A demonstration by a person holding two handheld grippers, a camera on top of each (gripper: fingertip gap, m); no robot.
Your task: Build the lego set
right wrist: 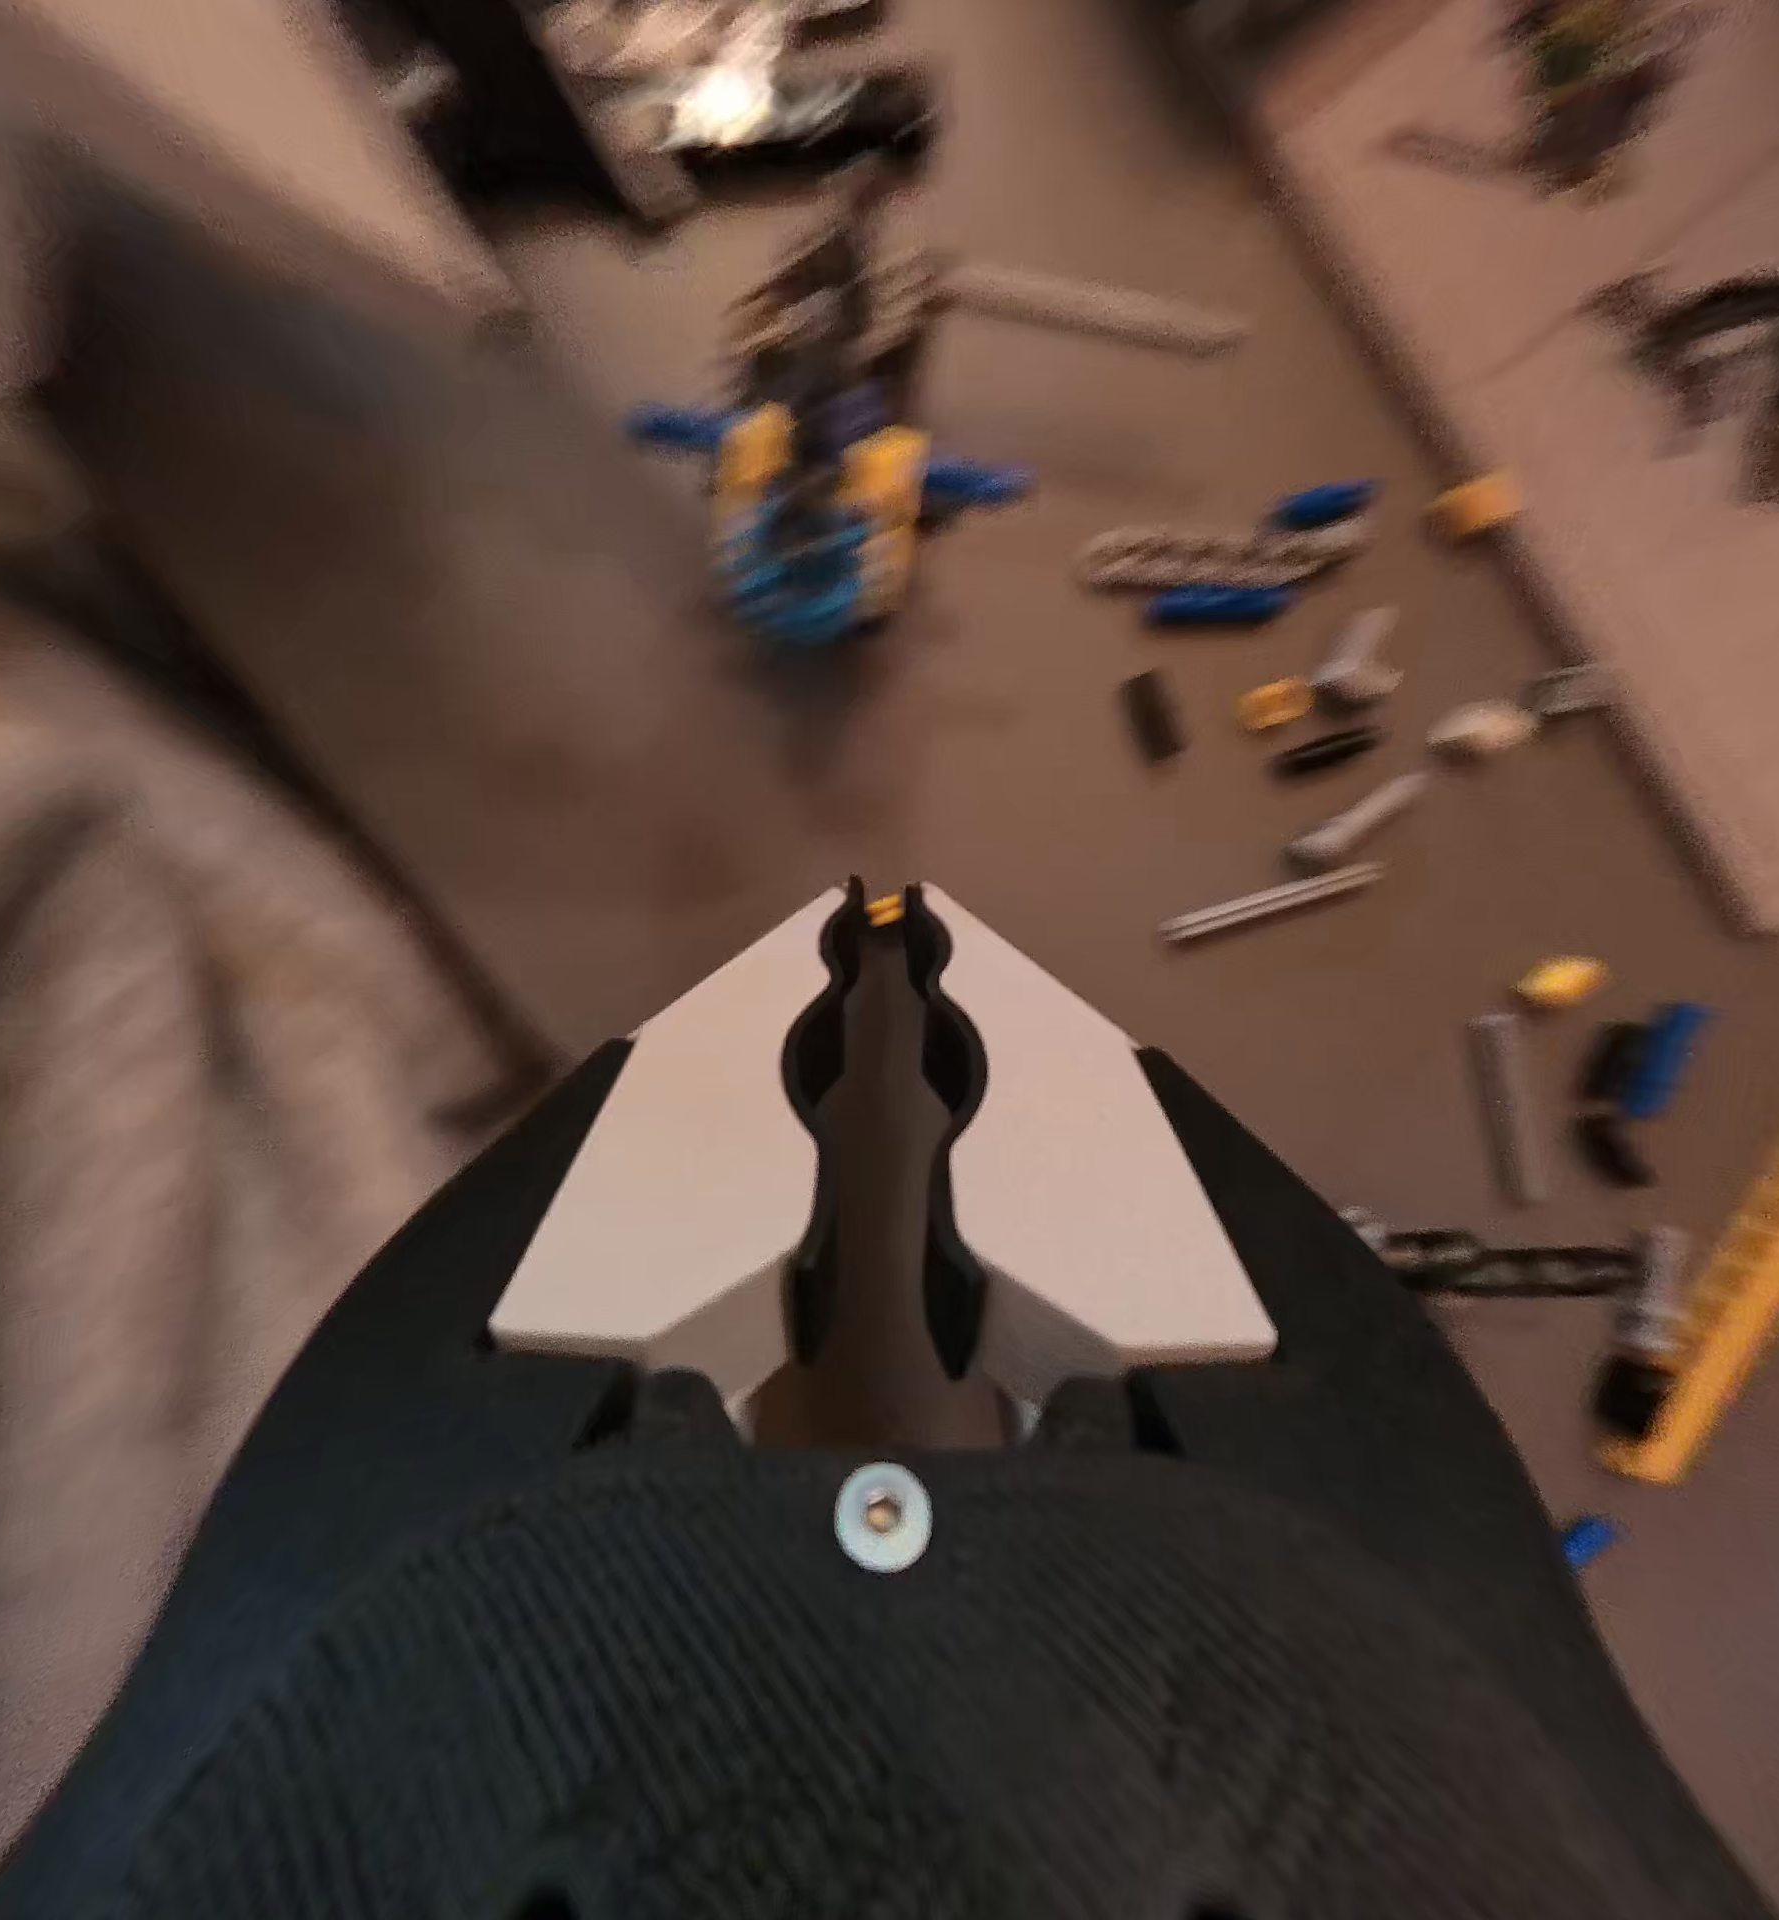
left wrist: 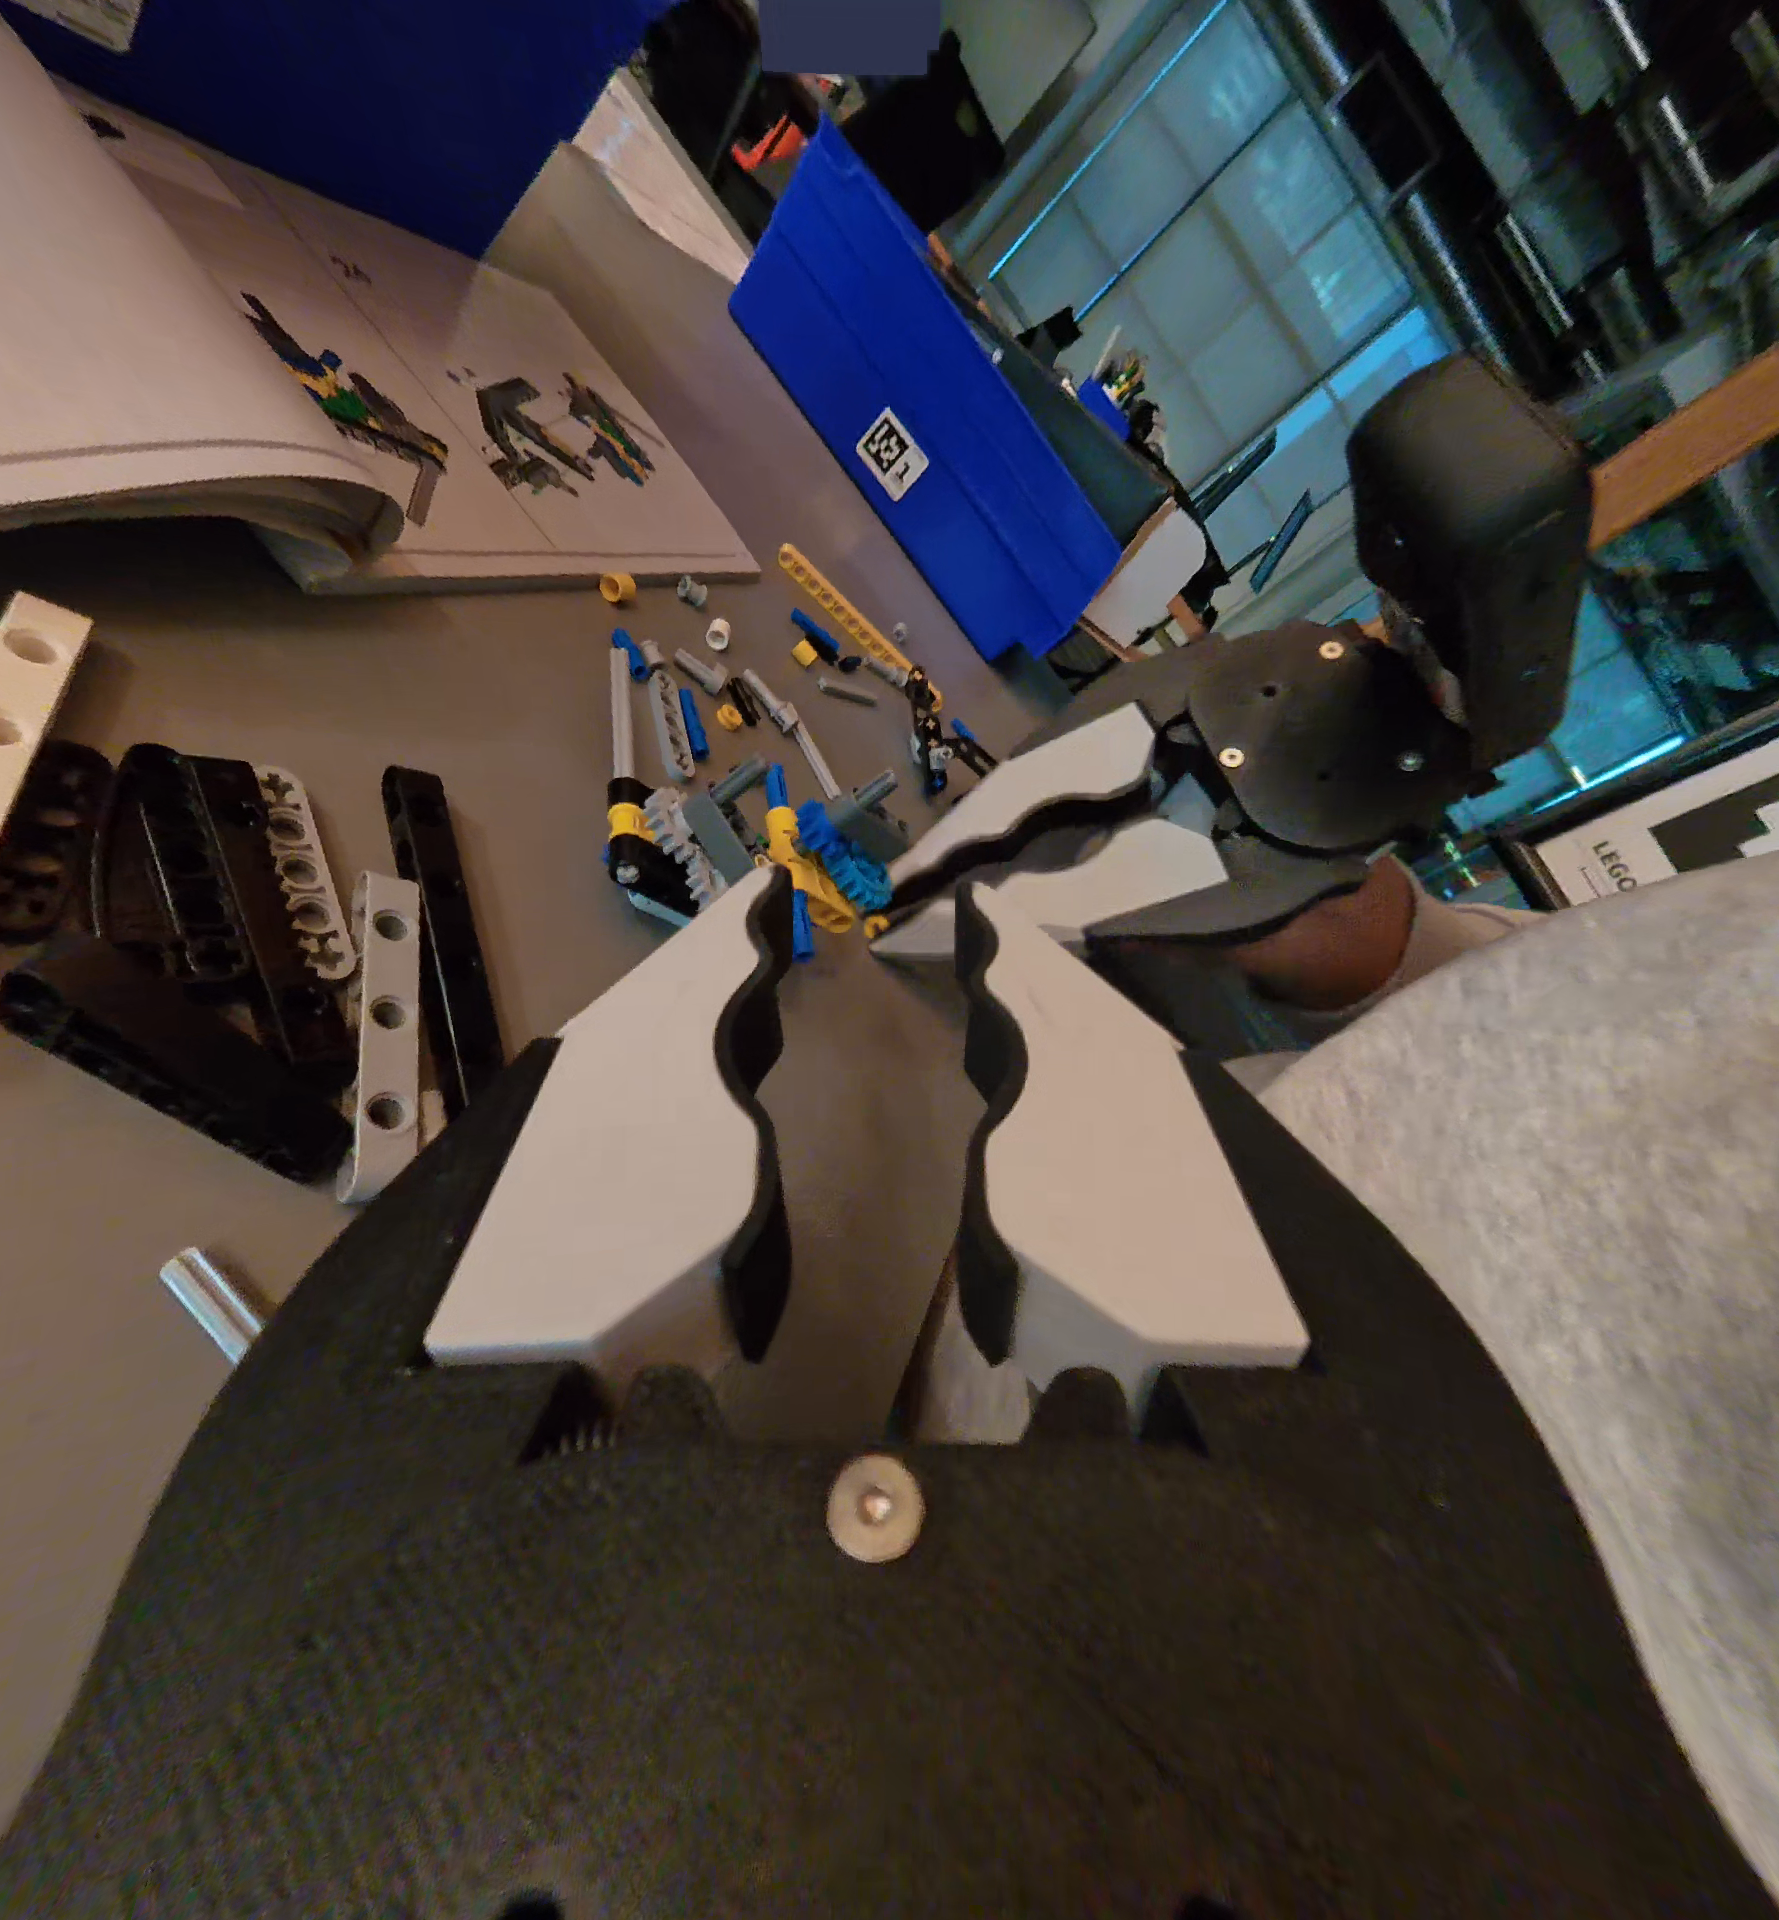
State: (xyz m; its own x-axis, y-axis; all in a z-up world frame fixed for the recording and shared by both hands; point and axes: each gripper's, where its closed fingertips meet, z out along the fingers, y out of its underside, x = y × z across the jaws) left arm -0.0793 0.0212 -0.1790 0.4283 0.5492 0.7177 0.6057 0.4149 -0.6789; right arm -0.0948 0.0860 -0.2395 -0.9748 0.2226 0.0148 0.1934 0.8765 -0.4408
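Pinching a small yellow piece (right wrist: 885,910), the right hand-held gripper (right wrist: 886,900) nears the geared assembly (left wrist: 760,842); left hand-held gripper (left wrist: 869,899) spread, ready to steady it for insertion.

Both pictures are wide-angle, with straight lines bowing toward the edges. The left wrist view is evenly lit by soft indoor light and mostly sharp: the open instruction booklet (left wrist: 241,343), the loose pieces on the grey desk (left wrist: 241,1226) and the left tool (left wrist: 869,914) read clearly. Soft, short shadows sit under the black beams (left wrist: 199,935). Cool teal light glows through windows (left wrist: 1228,270) at the top right, which are dimmer and slightly smeared. The right wrist view is warmer, brownish and heavily motion-blurred. Only the right tool (right wrist: 885,904) stays sharp; the scattered pieces (right wrist: 1332,727) streak into smudges.
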